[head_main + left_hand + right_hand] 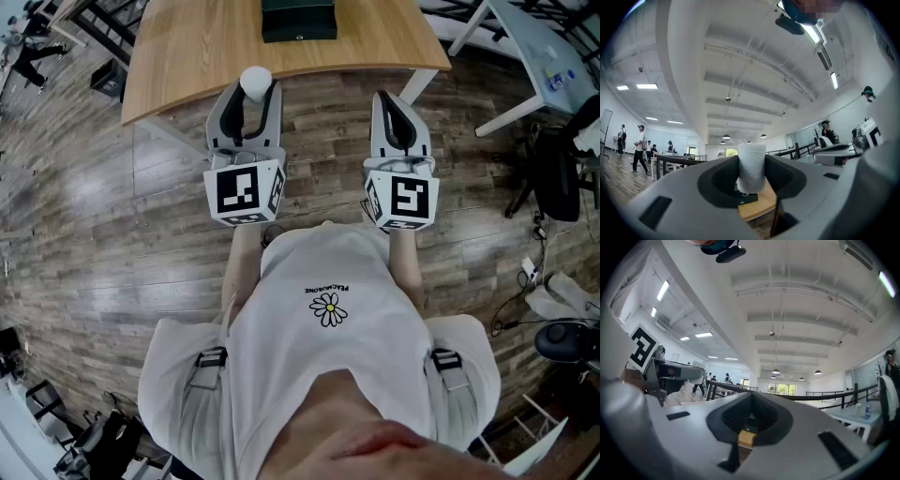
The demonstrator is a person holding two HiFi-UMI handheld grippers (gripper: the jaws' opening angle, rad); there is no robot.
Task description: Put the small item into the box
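A small white cylinder (255, 79) stands upright between the pads of my left gripper (255, 89), which is shut on it and held in front of the table's near edge. In the left gripper view the white cylinder (751, 165) fills the gap in the left gripper (751, 180). The dark green box (298, 19) sits on the wooden table (187, 56) ahead, and the dark box (748, 198) shows small below the item. My right gripper (392, 101) is shut with nothing in it. In its own view the right gripper (751, 422) points at the table (746, 439).
A wood-plank floor (94, 234) lies under me. White desks (534, 47) and a black chair (555, 173) stand at the right, with cables on the floor. Several people stand far off in the hall (640, 145).
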